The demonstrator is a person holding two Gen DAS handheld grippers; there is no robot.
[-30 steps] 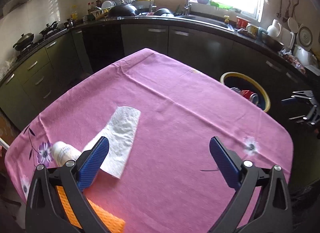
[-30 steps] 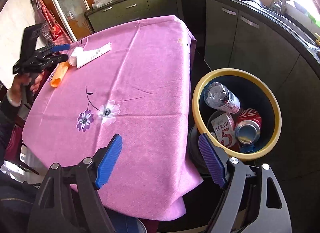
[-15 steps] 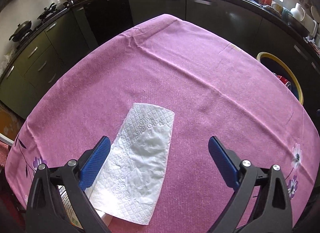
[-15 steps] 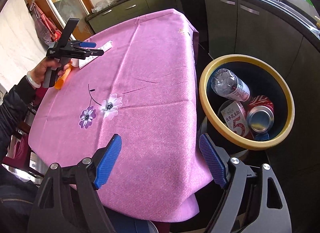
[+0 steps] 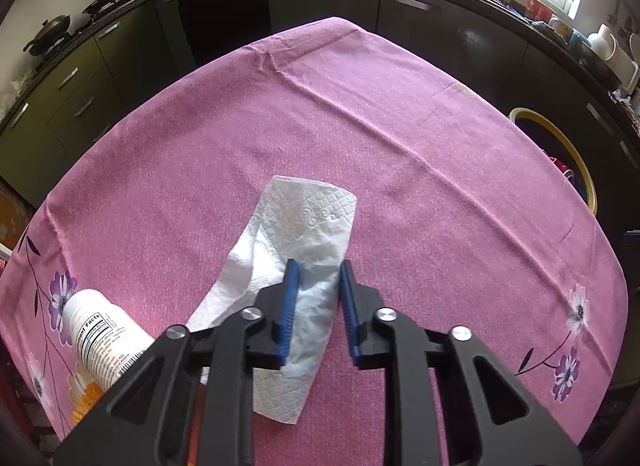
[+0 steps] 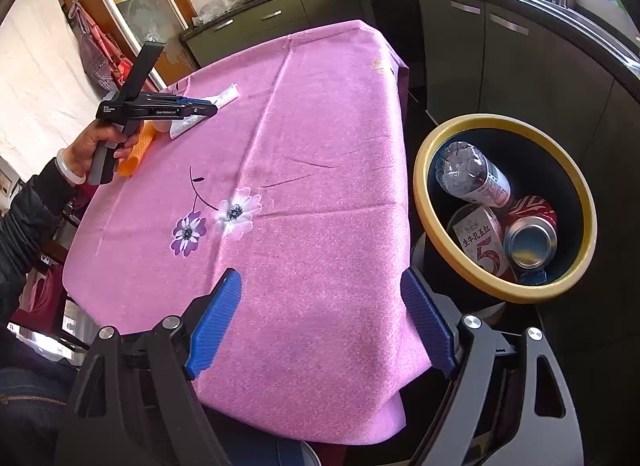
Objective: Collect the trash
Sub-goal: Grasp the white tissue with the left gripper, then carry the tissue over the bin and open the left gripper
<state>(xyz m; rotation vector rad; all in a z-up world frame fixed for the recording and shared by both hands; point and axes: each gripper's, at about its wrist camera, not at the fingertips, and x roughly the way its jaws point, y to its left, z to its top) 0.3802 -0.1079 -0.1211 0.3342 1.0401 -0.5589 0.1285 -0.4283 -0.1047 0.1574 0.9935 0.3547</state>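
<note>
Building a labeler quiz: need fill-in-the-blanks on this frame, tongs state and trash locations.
1. The left tongs are closed on the white ____.
2. The right tongs are ____ and hold nothing.
3. The crushed soda can lies inside the ____-rimmed bin.
4. The white bottle lies on its ____ on the pink tablecloth.

Missing words: paper towel; open; yellow; side

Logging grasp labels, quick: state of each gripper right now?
Left gripper: closed on the paper towel.
Right gripper: open, holding nothing.
</note>
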